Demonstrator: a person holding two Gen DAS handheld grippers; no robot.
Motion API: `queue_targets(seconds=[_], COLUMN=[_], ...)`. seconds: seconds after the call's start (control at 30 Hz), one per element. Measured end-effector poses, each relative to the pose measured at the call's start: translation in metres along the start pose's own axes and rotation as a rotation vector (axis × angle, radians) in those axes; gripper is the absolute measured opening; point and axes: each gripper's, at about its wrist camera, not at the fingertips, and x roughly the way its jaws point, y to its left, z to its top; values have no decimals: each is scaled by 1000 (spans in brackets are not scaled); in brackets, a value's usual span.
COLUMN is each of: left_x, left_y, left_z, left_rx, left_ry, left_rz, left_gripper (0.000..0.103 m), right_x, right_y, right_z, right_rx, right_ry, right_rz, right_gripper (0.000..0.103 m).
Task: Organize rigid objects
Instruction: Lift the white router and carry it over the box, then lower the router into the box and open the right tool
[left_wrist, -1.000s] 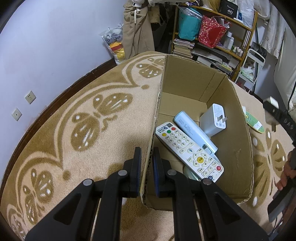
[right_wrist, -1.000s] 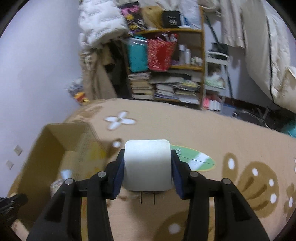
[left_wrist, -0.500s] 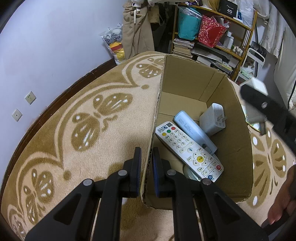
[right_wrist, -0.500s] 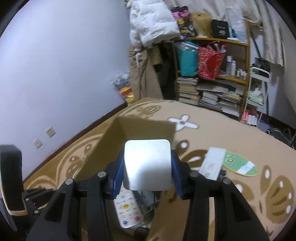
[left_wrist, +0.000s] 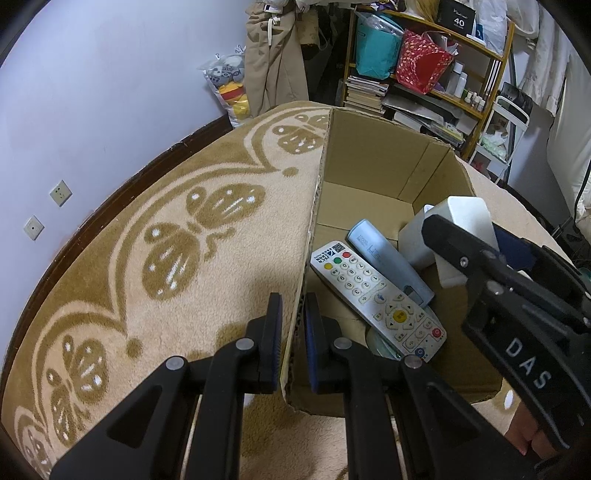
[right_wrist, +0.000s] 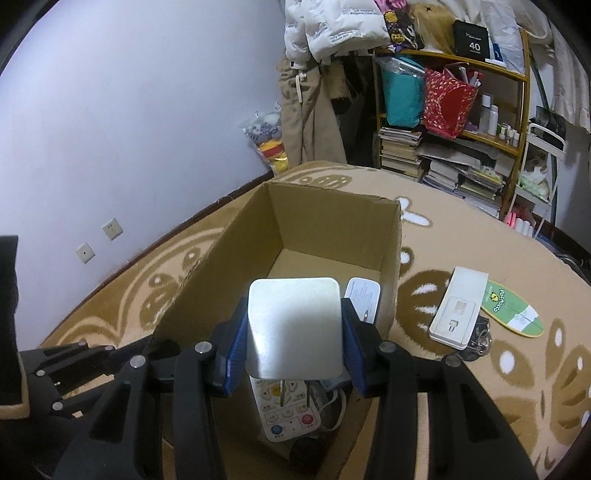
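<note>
Our left claw (left_wrist: 292, 325) pinched the cardboard box (left_wrist: 384, 173) wall; our right claw (right_wrist: 293, 334) held a white charger (right_wrist: 293, 328) above the remote (right_wrist: 284, 413) below it.

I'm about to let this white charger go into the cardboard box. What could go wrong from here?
The white charger, clamped in the right gripper, hangs prongs down over the remote; dropped here, the prongs could hit its buttons, or the charger could knock the other adapter or the pale blue power bank. The left gripper only pinches one wall of the cardboard box, so a bump could shift the box.
</note>
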Motion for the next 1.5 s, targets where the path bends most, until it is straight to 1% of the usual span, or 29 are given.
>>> queue_targets(seconds=[0.3,0.57,0.67,0.73,0.77,0.8,0.93,1.0,1.03,1.17,1.3,1.4,1.5], left_x=[-2,-3,-4,-4,-5,-6,-6,-6,-6,-5,-4,-3,-3], left_y=[-1,-1,-1,-1,-1,-2,-2,-2,-2,-4,-4,-6,-7], left_z=[2,3,3,3,3,4,4,4,4,4,4,3,3], left_rx=[-5,-6,-7,-7,-7,-7,-9,-8,-8,-2,2,7,12], left_ry=[5,3,2,4,4,3,5,5,4,4,3,0,-3], left_rz=[-7,-12,-16,-14,-13,-14,-10,-10,-8,-1,4,16,22], left_gripper=[11,11,11,11,11,11,11,11,11,11,11,11,11], right_x=[9,14,15,14,13,12,10,8,6,-4,-16,-20,-19], right_y=[0,-4,-3,-3,-3,-2,-3,-4,-4,-6,-13,-24,-41], right_z=[-4,-7,-7,-6,-5,-5,-4,-2,-1,5,15,18,23], right_rx=[-5,8,5,5,4,3,9,18,21,34,66,105,156], right_ry=[37,61,58,52,51,50,42,32,25,-10,-70,-100,-100], right_rz=[-31,-37,-34,-30,-30,-30,-27,-43,-45,-47,-51,-83,-100], right_gripper=[49,50,50,54,58,60,66,73,75,87,100,101,101])
